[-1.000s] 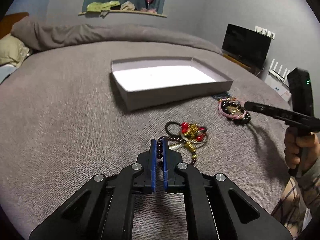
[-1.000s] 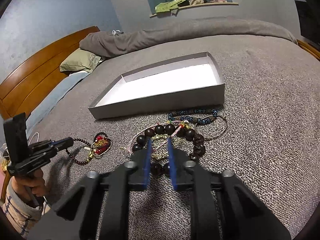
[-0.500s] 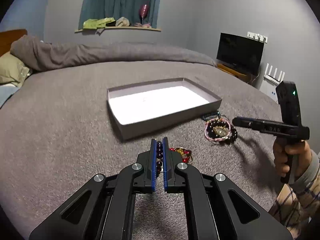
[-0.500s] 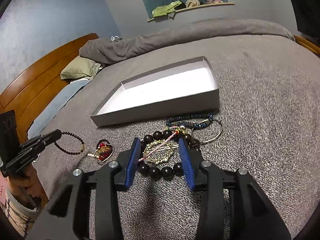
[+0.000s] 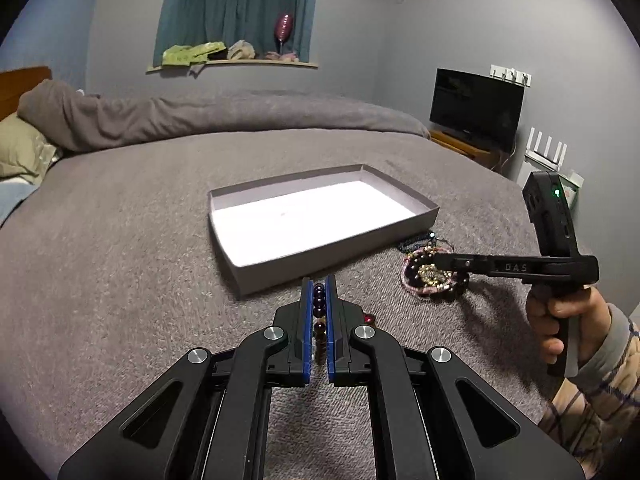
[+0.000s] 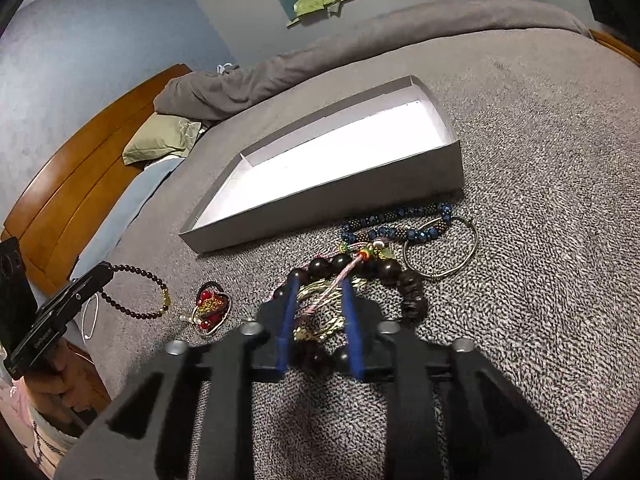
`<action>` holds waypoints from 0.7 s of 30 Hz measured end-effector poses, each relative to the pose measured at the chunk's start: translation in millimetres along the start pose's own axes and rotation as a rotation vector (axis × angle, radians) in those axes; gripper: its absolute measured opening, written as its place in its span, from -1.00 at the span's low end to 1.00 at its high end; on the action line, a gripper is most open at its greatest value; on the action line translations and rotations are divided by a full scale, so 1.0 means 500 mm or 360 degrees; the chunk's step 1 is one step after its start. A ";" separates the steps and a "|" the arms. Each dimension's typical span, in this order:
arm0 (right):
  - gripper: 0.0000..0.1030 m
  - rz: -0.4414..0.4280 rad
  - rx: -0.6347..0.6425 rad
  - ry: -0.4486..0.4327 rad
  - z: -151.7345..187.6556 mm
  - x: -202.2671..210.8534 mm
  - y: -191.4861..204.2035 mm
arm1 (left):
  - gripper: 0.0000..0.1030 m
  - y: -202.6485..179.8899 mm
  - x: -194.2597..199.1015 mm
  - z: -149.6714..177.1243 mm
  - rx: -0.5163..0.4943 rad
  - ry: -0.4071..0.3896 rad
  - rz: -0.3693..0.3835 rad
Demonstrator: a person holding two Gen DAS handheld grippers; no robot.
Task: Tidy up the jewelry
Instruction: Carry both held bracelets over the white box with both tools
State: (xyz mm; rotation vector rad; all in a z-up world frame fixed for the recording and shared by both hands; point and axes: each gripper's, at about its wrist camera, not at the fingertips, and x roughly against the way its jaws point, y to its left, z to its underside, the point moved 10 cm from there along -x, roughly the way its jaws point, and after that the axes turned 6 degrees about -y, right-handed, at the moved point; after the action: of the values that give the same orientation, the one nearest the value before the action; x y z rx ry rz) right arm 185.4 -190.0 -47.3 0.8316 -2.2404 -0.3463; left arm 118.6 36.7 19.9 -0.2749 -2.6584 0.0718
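My left gripper (image 5: 319, 284) is shut on a dark beaded bracelet (image 5: 318, 304) and holds it above the grey bed; the right wrist view shows that bracelet (image 6: 136, 292) hanging from the left gripper (image 6: 108, 269). My right gripper (image 6: 318, 300) is low over the jewelry pile (image 5: 432, 276). Its jaws are closing, still apart, with a gold chain (image 6: 320, 320) and a pink cord (image 6: 340, 280) between the pads. Big dark wooden beads (image 6: 332, 266) ring that spot. An open grey box (image 5: 288, 178) with a white floor lies just beyond.
A red heart trinket (image 6: 210, 306) lies on the blanket left of the pile. A blue beaded bracelet (image 6: 400, 220) and a silver bangle (image 6: 440, 248) sit near the box wall (image 6: 340, 200). A pillow (image 6: 160, 140) and wooden headboard (image 6: 80, 168) are at the left.
My left gripper has risen, lifting the dark beaded bracelet off the blanket. My right gripper opened wide, pushed forward over the pile, and its jaws have narrowed again around the gold chain.
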 end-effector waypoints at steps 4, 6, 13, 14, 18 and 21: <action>-0.95 -0.0022 0.0008 -0.0037 -0.013 0.011 0.007 | -0.88 -0.003 -0.002 -0.007 -0.0005 -0.0010 0.0002; -0.95 -0.0037 0.0026 -0.0063 -0.025 0.022 0.016 | -0.88 -0.005 -0.003 -0.012 -0.0005 -0.0015 0.0003; -0.95 -0.0093 0.0077 -0.0168 -0.080 0.067 0.054 | -0.88 -0.015 -0.002 -0.040 -0.0031 -0.0045 0.0014; -0.95 -0.0098 0.0087 -0.0182 -0.088 0.074 0.059 | -0.88 -0.017 -0.002 -0.046 -0.0037 -0.0050 0.0016; -0.95 -0.0104 0.0136 -0.0231 -0.127 0.094 0.076 | -0.88 -0.024 -0.006 -0.076 -0.0065 -0.0073 0.0027; -0.95 -0.0085 0.0171 -0.0249 -0.152 0.095 0.077 | -0.88 -0.026 -0.015 -0.095 -0.0068 -0.0088 0.0039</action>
State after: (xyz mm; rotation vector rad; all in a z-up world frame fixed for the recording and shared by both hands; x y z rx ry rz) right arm 195.4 -192.0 49.7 0.9508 -2.4028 -0.3279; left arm 144.4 22.4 60.2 -0.3241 -2.7139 0.0312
